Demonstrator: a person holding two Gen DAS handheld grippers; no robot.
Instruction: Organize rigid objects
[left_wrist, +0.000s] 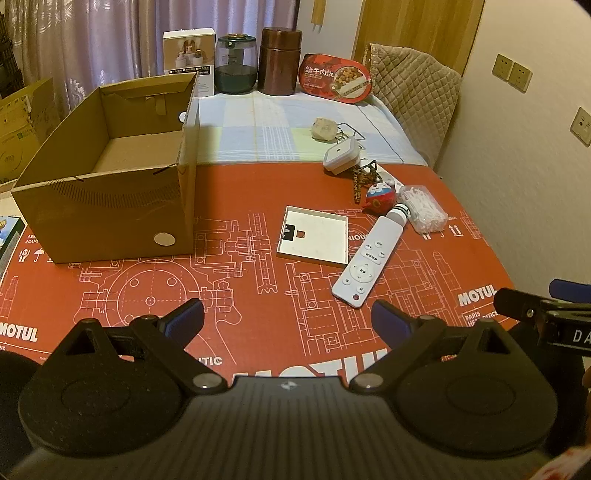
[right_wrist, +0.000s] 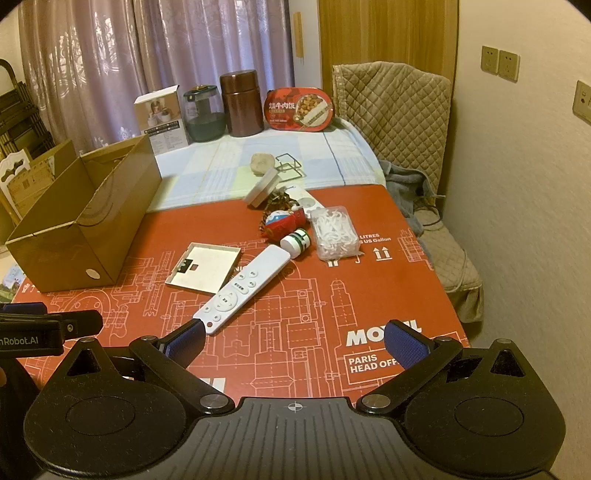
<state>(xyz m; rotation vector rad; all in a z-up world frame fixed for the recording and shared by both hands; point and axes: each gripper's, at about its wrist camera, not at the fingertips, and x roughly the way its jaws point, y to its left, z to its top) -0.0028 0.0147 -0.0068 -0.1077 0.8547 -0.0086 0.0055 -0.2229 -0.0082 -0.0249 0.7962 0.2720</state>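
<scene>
An open, empty cardboard box (left_wrist: 110, 206) stands at the left of the red mat (left_wrist: 258, 302); it also shows in the right wrist view (right_wrist: 74, 236). A white remote (left_wrist: 365, 260) (right_wrist: 243, 288) lies mid-mat beside a flat white square plate (left_wrist: 314, 236) (right_wrist: 205, 269). Behind them lie a small white-green bottle (right_wrist: 293, 242), a red-blue toy (right_wrist: 282, 221), a clear box of white picks (left_wrist: 424, 208) (right_wrist: 334, 232), a white square device (left_wrist: 341, 155) and a stone (left_wrist: 325, 128). My left gripper (left_wrist: 288, 319) and right gripper (right_wrist: 293, 341) are open and empty, near the front edge.
At the back stand a white carton (left_wrist: 190, 59), a dark glass jar (left_wrist: 235, 62), a brown canister (left_wrist: 280, 61) and a red food tray (left_wrist: 334, 77). A quilted chair (right_wrist: 402, 122) and wall lie to the right. A wire stand (right_wrist: 290, 162) sits by the stone.
</scene>
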